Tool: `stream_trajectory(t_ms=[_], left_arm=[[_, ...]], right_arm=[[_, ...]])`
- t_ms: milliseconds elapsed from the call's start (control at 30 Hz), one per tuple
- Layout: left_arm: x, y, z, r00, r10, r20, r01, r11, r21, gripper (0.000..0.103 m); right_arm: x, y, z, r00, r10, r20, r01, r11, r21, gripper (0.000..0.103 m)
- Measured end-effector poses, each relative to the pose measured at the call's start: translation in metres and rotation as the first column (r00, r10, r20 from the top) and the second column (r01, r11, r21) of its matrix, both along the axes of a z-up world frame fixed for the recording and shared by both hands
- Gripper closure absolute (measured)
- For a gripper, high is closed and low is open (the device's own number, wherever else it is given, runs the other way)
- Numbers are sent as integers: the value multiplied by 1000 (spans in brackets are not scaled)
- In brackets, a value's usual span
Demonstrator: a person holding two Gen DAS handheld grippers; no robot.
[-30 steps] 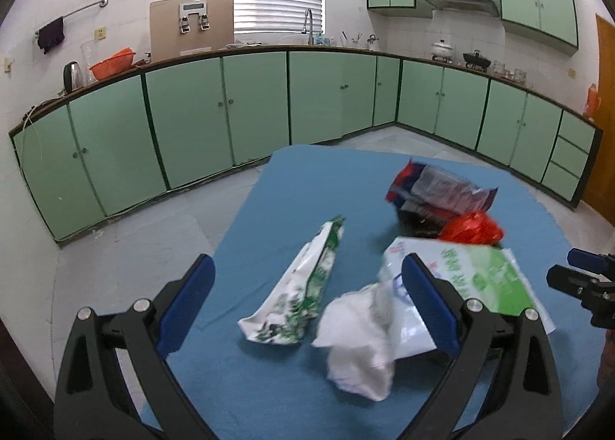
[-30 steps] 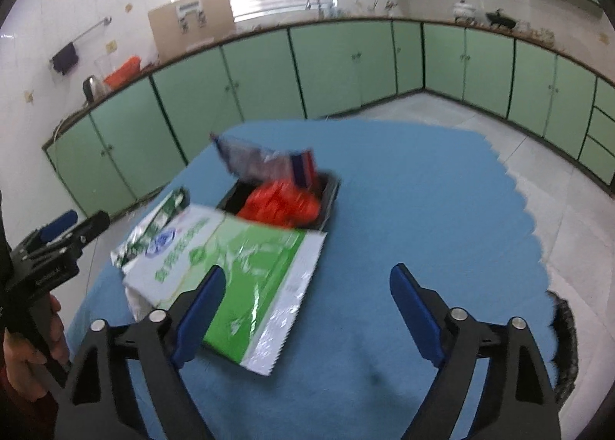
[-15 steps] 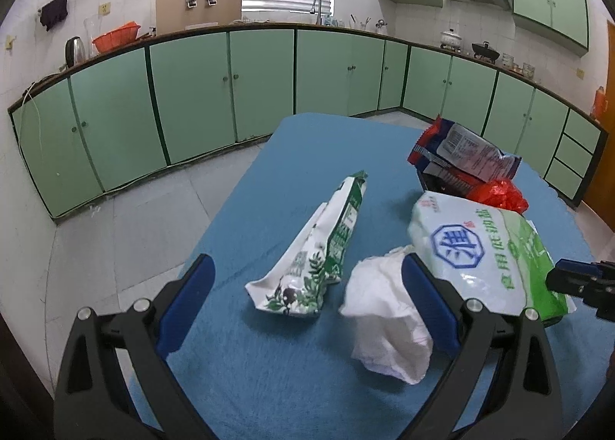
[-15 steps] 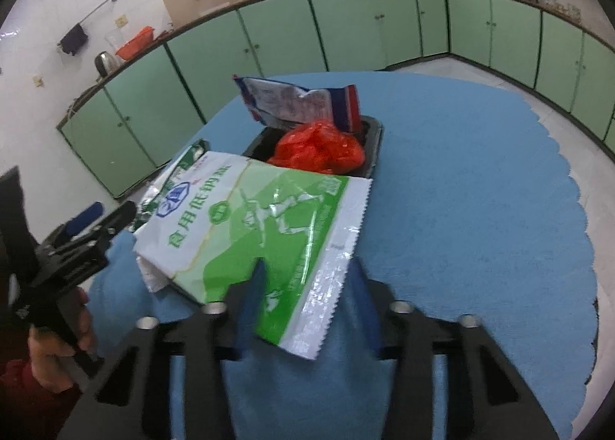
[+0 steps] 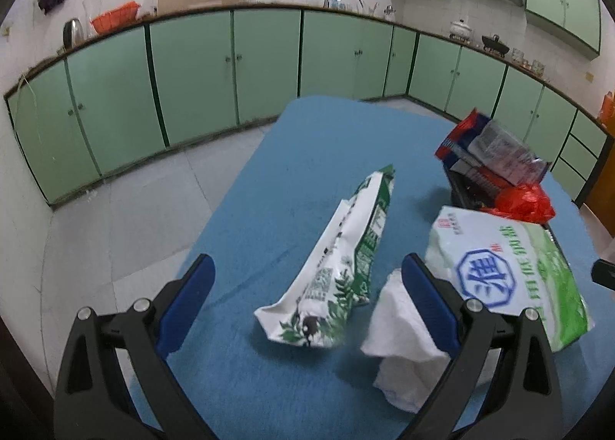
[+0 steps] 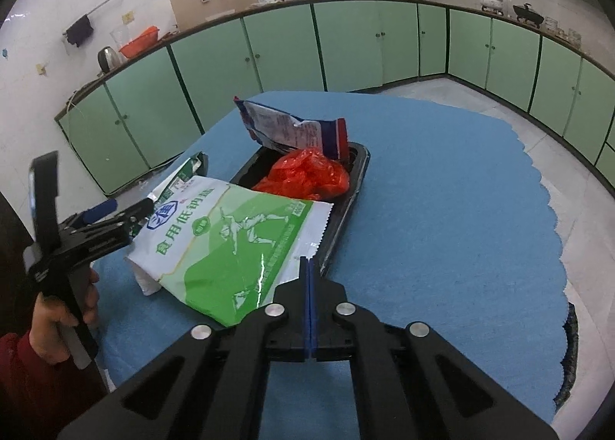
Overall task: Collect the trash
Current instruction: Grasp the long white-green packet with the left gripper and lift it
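My right gripper point(image 6: 309, 267) is shut on the near corner of a green-and-white salt bag point(image 6: 234, 236), which is lifted at a slant over a black tray's near end. The bag also shows in the left wrist view point(image 5: 511, 278). The black tray point(image 6: 359, 167) holds a red plastic bag point(image 6: 307, 175) and a red-blue-white wrapper point(image 6: 292, 128). My left gripper point(image 5: 307, 298) is open above the blue table, with a green-leaf white pouch point(image 5: 342, 271) lying between its fingers. A crumpled white tissue point(image 5: 399, 340) lies by its right finger.
The blue cloth table point(image 6: 442, 209) has a scalloped edge on the right. Green cabinets point(image 5: 192, 71) line the walls beyond a tiled floor point(image 5: 127, 217). The tray also shows at the right of the left wrist view point(image 5: 461, 186).
My right gripper has closed from wide open onto the salt bag's corner and lifted it. My left gripper stayed open and moved closer over the leaf pouch.
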State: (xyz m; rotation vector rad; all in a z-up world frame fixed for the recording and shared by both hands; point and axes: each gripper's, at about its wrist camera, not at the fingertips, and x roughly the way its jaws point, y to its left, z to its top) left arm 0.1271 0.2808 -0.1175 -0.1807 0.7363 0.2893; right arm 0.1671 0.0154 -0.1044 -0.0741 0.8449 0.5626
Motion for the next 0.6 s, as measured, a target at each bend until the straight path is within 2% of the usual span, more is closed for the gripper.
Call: stream_trajectory(t_ms=[167, 233, 267, 367, 400, 467, 500, 533, 600], left_arm=[[17, 15, -20, 997, 1, -73, -8, 996, -90, 8], [20, 21, -23, 997, -11, -79, 0, 991, -136, 10], [21, 23, -24, 997, -13, -74, 1, 988, -153, 22], [21, 25, -23, 998, -31, -59, 20, 985, -170, 43], [19, 23, -21, 998, -40, -45, 32, 984, -173, 44], [15, 21, -20, 999, -35, -24, 31, 987, -160, 44], [11, 18, -17, 999, -33, -7, 31, 988, -154, 45], [7, 17, -14, 999, -31, 5, 32, 988, -152, 45], [0, 12, -7, 999, -22, 31, 26, 992, -127, 45]], right_arm=[[1, 1, -2, 1000, 0, -8, 0, 1000, -6, 99], [1, -1, -1, 1000, 0, -9, 0, 1000, -2, 99], [1, -1, 0, 1000, 3, -7, -3, 1000, 3, 99], [1, 0, 0, 1000, 8, -3, -8, 1000, 6, 99], [0, 0, 1, 1000, 17, -5, -17, 1000, 10, 96], [-4, 2, 1, 999, 35, 1, -35, 999, 11, 83], [-7, 3, 2, 999, 48, 9, -48, 999, 10, 70], [-10, 3, 3, 998, 55, 21, -55, 998, 6, 61], [-14, 4, 4, 997, 69, 31, -68, 998, -6, 57]])
